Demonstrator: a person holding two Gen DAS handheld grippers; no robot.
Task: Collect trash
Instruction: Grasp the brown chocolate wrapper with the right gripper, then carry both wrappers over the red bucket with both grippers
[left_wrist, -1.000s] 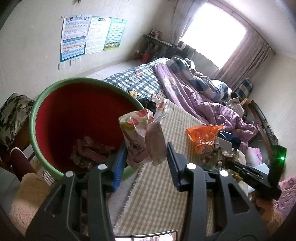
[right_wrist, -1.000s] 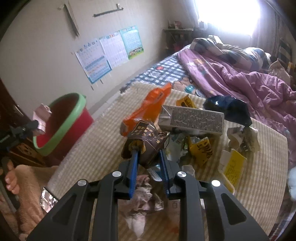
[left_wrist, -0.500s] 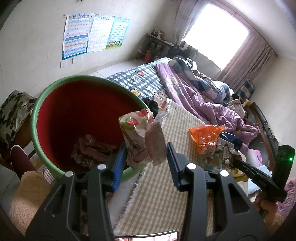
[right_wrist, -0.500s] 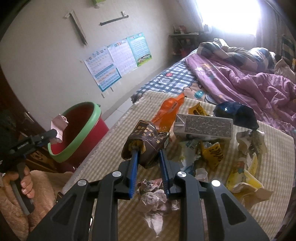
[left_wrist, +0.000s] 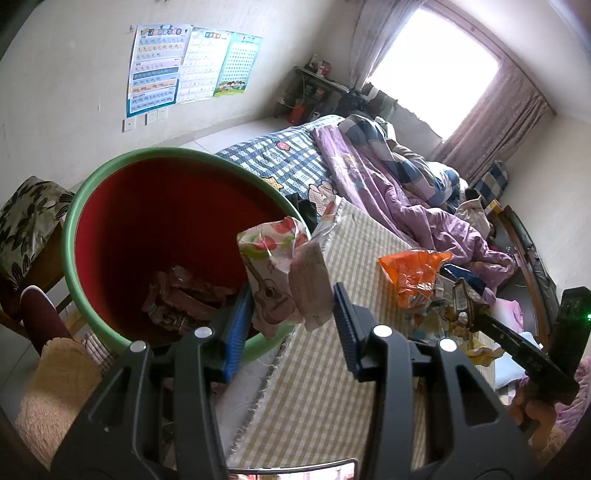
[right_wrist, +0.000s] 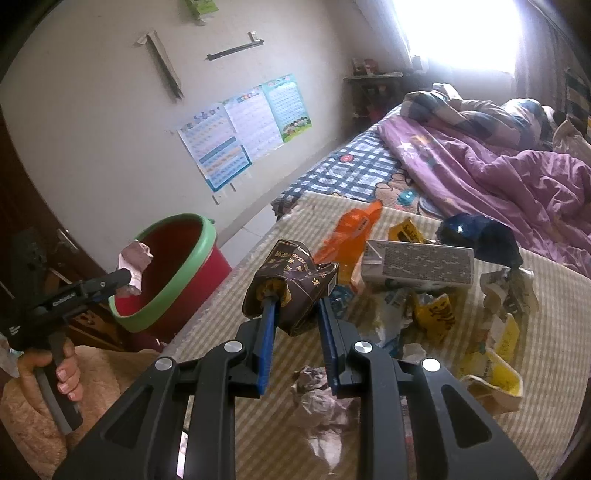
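Note:
My left gripper (left_wrist: 291, 295) is shut on a crumpled wrapper (left_wrist: 273, 269) printed with fruit and a guitar. It holds the wrapper over the near rim of a red bin with a green rim (left_wrist: 74, 221), which has some trash at its bottom. The right wrist view shows that same left gripper (right_wrist: 123, 277) and wrapper (right_wrist: 135, 264) at the bin (right_wrist: 177, 280). My right gripper (right_wrist: 295, 301) is shut on a crushed dark brown carton (right_wrist: 291, 280), lifted above the checked mat (right_wrist: 236, 295). A trash pile lies to its right.
On the mat lie an orange bag (right_wrist: 351, 229), a grey box (right_wrist: 417, 264), yellow wrappers (right_wrist: 436, 314), a dark blue bag (right_wrist: 480, 236) and crumpled paper (right_wrist: 317, 398). A bed with a purple quilt (right_wrist: 517, 177) lies behind. A chair with a leaf-print cushion (left_wrist: 26, 221) stands left of the bin.
The right gripper has turned a little toward the bin with the carton still held, so the trash pile sits lower right in its view. The left gripper holds still.

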